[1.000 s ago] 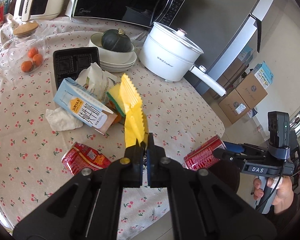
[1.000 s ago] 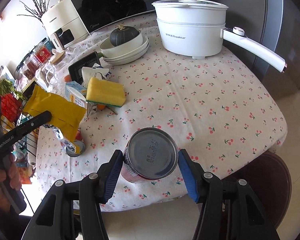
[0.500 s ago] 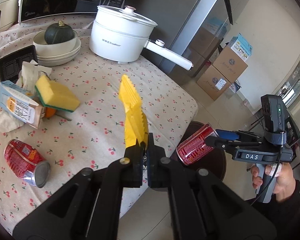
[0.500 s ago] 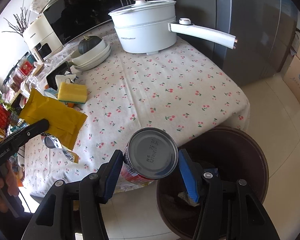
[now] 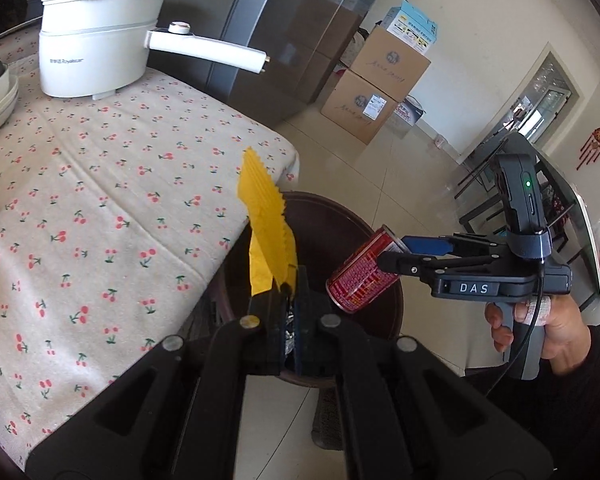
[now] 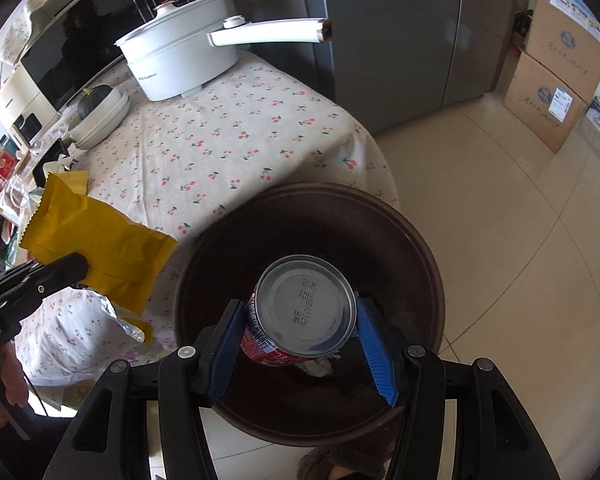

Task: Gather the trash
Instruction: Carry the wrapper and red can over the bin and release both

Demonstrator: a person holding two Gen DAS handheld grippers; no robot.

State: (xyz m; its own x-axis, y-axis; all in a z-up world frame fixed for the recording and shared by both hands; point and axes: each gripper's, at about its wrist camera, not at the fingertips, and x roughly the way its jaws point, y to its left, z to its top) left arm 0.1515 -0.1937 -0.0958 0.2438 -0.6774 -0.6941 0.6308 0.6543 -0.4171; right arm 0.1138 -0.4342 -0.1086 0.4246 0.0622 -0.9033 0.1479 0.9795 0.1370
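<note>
The right gripper (image 6: 300, 334) is shown clamped on a red can (image 6: 306, 312), the blue pads (image 6: 374, 354) pressed against opposite sides of its wall; the can's long axis is pointed away from the wrist camera, so that its silver end is presented full on. Directly beyond that end the brown bin (image 6: 416, 248) is seen — its open mouth lies under the can, and the drop is judged to need only a release. In the left wrist view the same can (image 5: 362, 276) is seen tilted, lower end toward the bin (image 5: 336, 210).

The left gripper (image 5: 287, 300) is closed to a narrow slit on the lower edge of a yellow wrapper (image 5: 266, 224), which is held upright with its serrated end uppermost. Seen from the right wrist, the wrapper (image 6: 96, 244) is held over the table's edge, just beside the bin's rim rather than over its mouth — the right hand is therefore the nearer to release.

Inside the bin, pale crumpled scraps (image 6: 318, 366) are visible at the bottom; their nature cannot be told. On the cherry-print tablecloth (image 5: 100, 184) a white pot (image 5: 96, 40) is left standing, well apart.
</note>
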